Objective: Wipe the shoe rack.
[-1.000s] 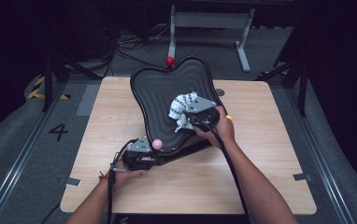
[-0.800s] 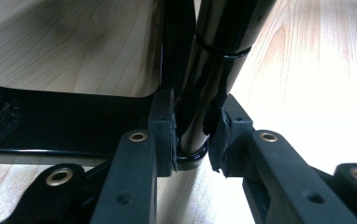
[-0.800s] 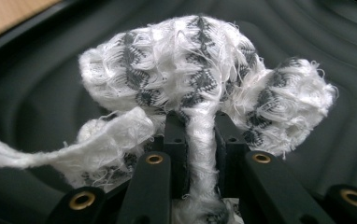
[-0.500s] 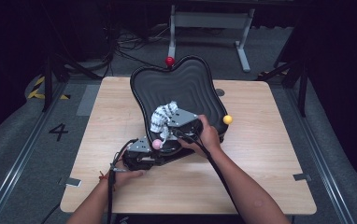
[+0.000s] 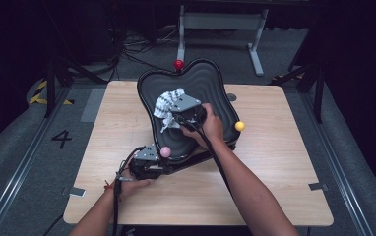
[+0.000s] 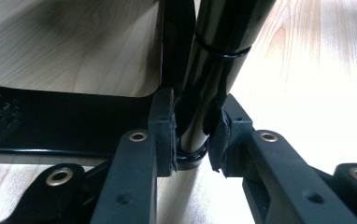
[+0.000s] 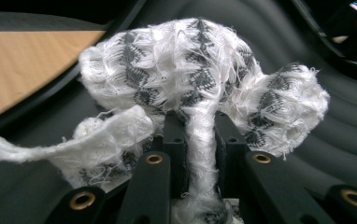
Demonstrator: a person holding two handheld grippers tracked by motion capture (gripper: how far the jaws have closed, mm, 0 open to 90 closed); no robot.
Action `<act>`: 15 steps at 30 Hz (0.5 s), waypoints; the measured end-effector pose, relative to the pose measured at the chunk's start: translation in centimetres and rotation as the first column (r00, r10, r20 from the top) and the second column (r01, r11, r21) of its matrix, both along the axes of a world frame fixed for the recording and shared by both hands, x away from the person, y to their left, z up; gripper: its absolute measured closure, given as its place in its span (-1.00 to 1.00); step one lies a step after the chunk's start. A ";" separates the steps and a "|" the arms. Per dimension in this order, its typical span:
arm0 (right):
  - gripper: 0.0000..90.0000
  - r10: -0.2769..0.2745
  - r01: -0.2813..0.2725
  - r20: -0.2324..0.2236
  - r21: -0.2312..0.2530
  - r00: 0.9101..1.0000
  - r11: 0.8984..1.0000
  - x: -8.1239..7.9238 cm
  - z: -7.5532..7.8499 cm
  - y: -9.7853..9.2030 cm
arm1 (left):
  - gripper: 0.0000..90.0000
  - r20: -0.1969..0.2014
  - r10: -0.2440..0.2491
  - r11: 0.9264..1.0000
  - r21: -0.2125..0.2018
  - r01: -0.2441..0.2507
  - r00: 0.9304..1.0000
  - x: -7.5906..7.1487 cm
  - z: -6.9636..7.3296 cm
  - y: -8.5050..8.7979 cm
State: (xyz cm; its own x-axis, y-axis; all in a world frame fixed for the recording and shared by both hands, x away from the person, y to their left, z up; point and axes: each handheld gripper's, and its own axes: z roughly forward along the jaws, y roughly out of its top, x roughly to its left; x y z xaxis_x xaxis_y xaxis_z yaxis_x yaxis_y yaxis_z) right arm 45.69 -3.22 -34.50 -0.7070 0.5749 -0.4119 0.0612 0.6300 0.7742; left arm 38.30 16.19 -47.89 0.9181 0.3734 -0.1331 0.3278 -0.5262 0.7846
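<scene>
1. A light wooden square table [image 5: 284, 162] stands on a grey carpeted floor [image 5: 23, 162].
2. A white metal T-shaped stand [image 5: 220, 22] sits on the floor beyond the table's far edge.
3. A black painted numeral "4" [image 5: 61, 139] marks the floor left of the table.
4. Yellow-and-black striped tape [image 5: 41, 91] lies near the far-left corner, partly in shadow.
5. Small grey tabs, possibly tape [image 5: 77, 191], sit at the table's near corners.

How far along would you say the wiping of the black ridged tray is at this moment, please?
Done: the left tongs are shut on the tray's black leg, steadying it. In hand: the right tongs grip a white and grey cloth and press it on the tray near its middle. Left: I cannot tell how much of the ridged surface remains unwiped.
</scene>
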 end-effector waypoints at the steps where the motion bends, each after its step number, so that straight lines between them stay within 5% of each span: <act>1: 0.74 -0.010 0.010 0.001 -0.006 1.000 1.000 0.4 0.1 -0.3 | 0.61 0.000 0.000 1.000 0.000 0.000 1.000 0.0 0.0 0.0; 10: 0.74 -0.139 0.140 -0.041 0.043 0.989 0.989 3.1 0.7 -4.7 | 0.61 0.001 0.003 1.000 -0.005 -0.003 1.000 0.0 0.0 0.0; 15: 0.74 -0.211 0.217 -0.075 0.084 0.975 0.972 4.1 0.5 -7.9 | 0.61 0.002 0.003 1.000 -0.005 -0.003 1.000 0.0 0.0 0.0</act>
State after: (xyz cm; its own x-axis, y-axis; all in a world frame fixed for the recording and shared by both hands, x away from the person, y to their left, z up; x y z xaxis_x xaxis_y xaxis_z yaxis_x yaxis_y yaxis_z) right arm 49.84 -11.09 -33.99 -0.5867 0.7489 -0.3079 0.2392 0.5236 0.8177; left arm 38.28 16.17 -47.93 0.9171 0.3756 -0.1336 0.3282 -0.5212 0.7878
